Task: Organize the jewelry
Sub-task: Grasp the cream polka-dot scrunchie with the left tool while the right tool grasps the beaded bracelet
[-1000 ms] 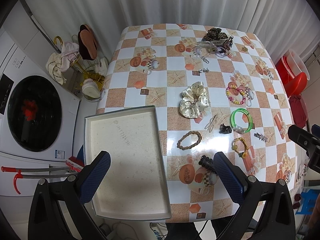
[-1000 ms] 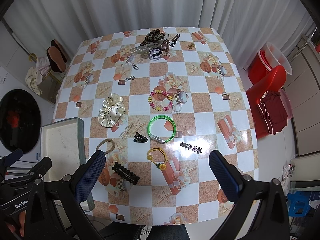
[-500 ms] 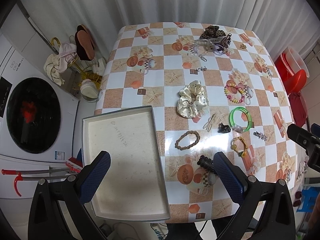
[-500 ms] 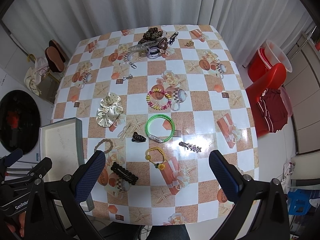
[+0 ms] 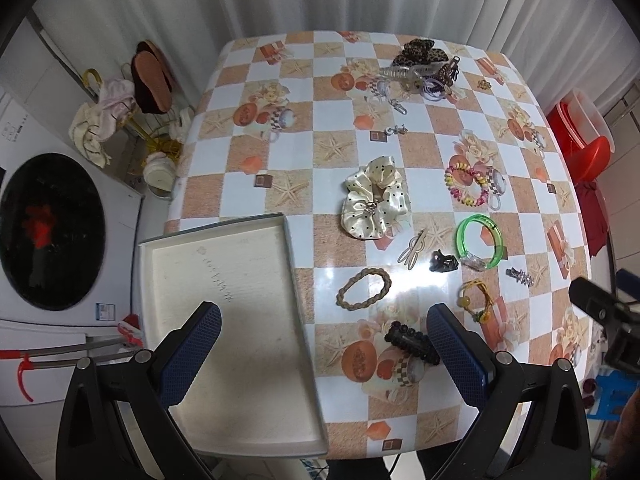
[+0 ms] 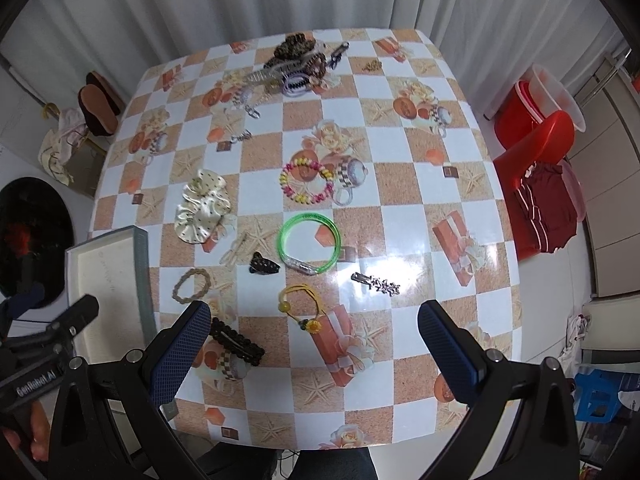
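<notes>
Left-wrist view takes in a table [image 5: 352,152] under a glossy checked oilcloth of orange and white squares printed with starfish, teapots and gift boxes. At its left edge, overhanging, lies a shallow rectangular tray [image 5: 224,320] with a pale, grainy lining and a line of faint grey writing too small to read. Right of the tray sits a cream satin scrunchie [image 5: 374,204] with dark dots, ruffled and shiny. Further right of the tray are a translucent green bangle [image 5: 480,240] with a clear clasp section and, beyond it, a ring of pink and yellow beads [image 5: 466,184]. Just right of the tray rests a brown braided oval band [image 5: 363,290], and nearer the camera a black bobbled hair clip [image 5: 412,343]. A small black claw clip [image 5: 442,261] and a yellow cord bracelet [image 5: 476,300] with beads lie between band and bangle. At the far end from the tray is a heap of clips, one leopard-patterned [image 5: 420,52].

The left gripper [image 5: 324,344], with blue textured pads, hangs wide apart above the tray's right edge, holding nothing. In the right-wrist view the right gripper [image 6: 314,344] is spread equally wide and bare above the yellow bracelet; the other tool's body reads "GenRobot.AI" [image 6: 36,384].
</notes>
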`<state>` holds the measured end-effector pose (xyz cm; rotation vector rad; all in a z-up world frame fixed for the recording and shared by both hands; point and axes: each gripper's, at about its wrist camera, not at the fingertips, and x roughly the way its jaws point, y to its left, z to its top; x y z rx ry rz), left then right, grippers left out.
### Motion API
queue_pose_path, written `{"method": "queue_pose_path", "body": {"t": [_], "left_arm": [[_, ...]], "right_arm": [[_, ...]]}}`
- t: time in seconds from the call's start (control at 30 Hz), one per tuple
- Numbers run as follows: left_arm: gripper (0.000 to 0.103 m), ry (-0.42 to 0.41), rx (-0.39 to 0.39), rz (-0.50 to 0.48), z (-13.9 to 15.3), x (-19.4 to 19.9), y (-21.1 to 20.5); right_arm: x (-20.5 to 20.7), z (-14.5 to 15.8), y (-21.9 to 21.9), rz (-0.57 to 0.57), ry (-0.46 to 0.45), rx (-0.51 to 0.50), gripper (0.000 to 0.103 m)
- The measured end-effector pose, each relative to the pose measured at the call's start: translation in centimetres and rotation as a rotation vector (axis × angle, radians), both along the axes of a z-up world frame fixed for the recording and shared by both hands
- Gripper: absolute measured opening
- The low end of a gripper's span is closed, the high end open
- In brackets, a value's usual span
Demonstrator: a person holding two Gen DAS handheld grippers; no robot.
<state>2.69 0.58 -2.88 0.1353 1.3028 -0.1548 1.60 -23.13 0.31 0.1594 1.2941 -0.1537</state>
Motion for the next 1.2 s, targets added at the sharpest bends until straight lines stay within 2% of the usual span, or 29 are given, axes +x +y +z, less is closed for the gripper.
{"method": "queue_pose_path", "body": {"t": [0.33,0.4,0.47,0.5,0.57,0.63,0.67,0.73,0.83,0.87,0.93,1.13,1.2], "left_arm": [[0.103,-0.001,-0.050,-0.007,-3.7,4.6,-2.3],[0.098,-0.005,-0.056,-0.009,-4.6,5.7,-3.0],[0.097,0.000,-0.062,-0.010,-5.6,6.8,-3.7],[0.095,-0.002,-0.069,-0.013,-6.1,7.2,-4.0],[0.083,0.006,-0.075,-0.020,-6.9,8.2,-4.7],[0.082,0.012,-0.083,-0.029,-7.8,9.2,-5.5],[0.075,0.009,-0.086,-0.031,-8.2,9.6,-5.9],[0.072,0.014,-0.099,-0.041,-8.9,10.5,-6.6],[0.071,0.022,-0.118,-0.042,-10.3,11.7,-7.3],[0.066,0.028,-0.118,-0.042,-10.8,12.1,-7.7],[0.061,0.048,-0.118,-0.042,-11.8,12.6,-8.1],[0.061,0.065,-0.112,-0.044,-13.7,13.4,-9.0],[0.061,0.065,-0.101,-0.055,-14.1,13.5,-9.5]], "right_arm": [[2.7,-4.5,-2.7,-0.028,0.054,0.000,0.103],[3.7,-5.5,-3.3,-0.032,0.057,0.007,0.103],[4.6,-6.6,-3.7,-0.031,0.065,0.009,0.103],[5.2,-7.2,-4.0,-0.028,0.066,0.012,0.103],[6.3,-8.3,-4.3,-0.022,0.070,0.017,0.103],[7.4,-9.3,-4.6,-0.016,0.069,0.028,0.103],[8.0,-9.8,-4.7,-0.012,0.067,0.033,0.103],[9.2,-10.9,-4.9,-0.007,0.067,0.035,0.103],[10.8,-12.5,-5.4,-0.001,0.067,0.033,0.103],[11.2,-12.9,-5.5,0.000,0.063,0.030,0.103],[12.1,-13.7,-5.6,0.009,0.059,0.023,0.102],[14.1,-15.8,-5.7,0.036,0.051,0.000,0.092],[14.5,-16.3,-5.6,0.046,0.050,-0.007,0.084]]}}
